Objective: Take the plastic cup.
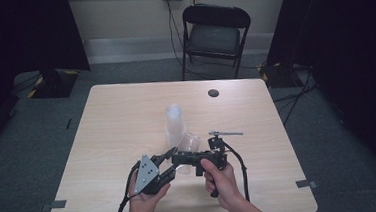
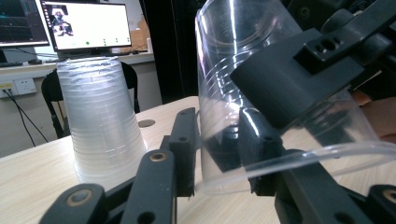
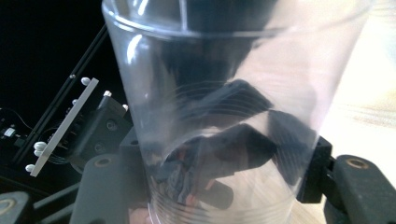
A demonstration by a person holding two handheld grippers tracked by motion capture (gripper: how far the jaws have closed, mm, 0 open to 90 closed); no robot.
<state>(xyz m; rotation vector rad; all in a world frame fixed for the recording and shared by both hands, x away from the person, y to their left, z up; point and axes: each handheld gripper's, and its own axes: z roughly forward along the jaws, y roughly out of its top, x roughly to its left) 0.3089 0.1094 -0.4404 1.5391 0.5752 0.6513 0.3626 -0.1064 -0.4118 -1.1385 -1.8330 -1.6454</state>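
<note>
Both claws grasp one clear cup (image 1: 190,145): right gripper (image 1: 182,159) and left gripper (image 1: 172,159) clamp its wall, just beside the cup stack (image 1: 174,124), well inside the table (image 1: 117,121) edges.

Single cup (image 2: 261,93): clear glossy plastic, thin-walled, faint ribbing near base. Cup stack (image 2: 100,126): same clear plastic, cloudier where layered. Left gripper (image 1: 172,159) and right gripper (image 1: 180,161): matt black plastic jaws, brassy metal pivots. Table (image 1: 127,120): pale wood-grain laminate, smooth, low sheen.
</note>
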